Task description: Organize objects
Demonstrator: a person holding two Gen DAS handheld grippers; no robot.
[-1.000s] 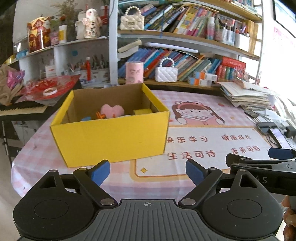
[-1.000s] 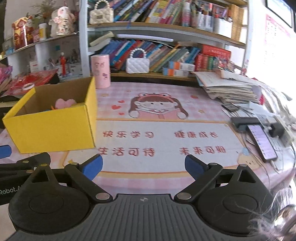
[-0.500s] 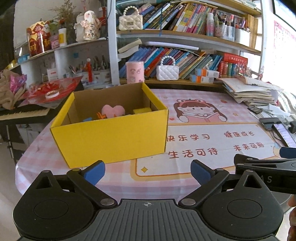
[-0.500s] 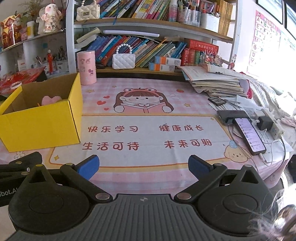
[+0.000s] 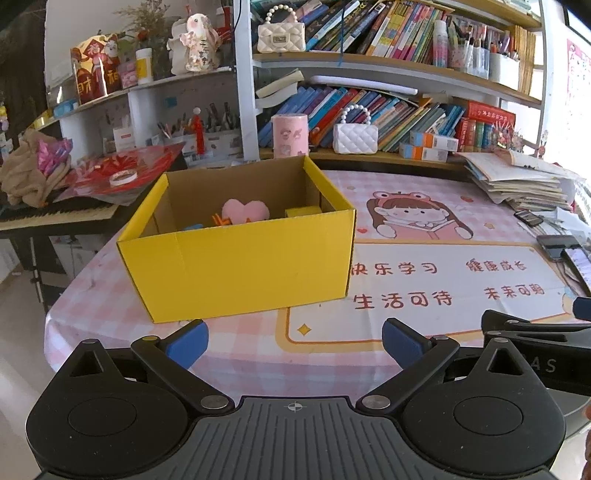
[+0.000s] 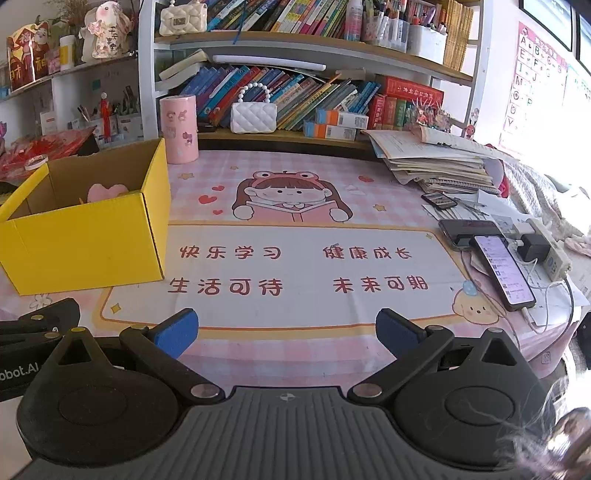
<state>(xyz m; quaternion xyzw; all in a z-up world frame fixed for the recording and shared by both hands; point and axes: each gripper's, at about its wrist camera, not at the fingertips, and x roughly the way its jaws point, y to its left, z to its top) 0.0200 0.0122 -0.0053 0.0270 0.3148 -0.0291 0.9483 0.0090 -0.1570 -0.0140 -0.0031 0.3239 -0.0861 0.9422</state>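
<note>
From my feed I see a table [image 6: 295, 177] covered by a pink checked cloth printed with a cartoon girl and red Chinese characters. Behind it runs a bookshelf [image 6: 314, 40] with white uprights and wooden boards, crammed with leaning colourful books. A white quilted handbag [image 6: 253, 117] sits on the lower shelf, a cream one [image 5: 281, 34] higher up. To the left in the left camera, a keyboard piano [image 5: 55, 214] stands beside the table, over a pale floor [image 5: 14, 332]. On the right wall hangs an alphabet poster [image 6: 532, 85], washed by strong daylight from that side.
</note>
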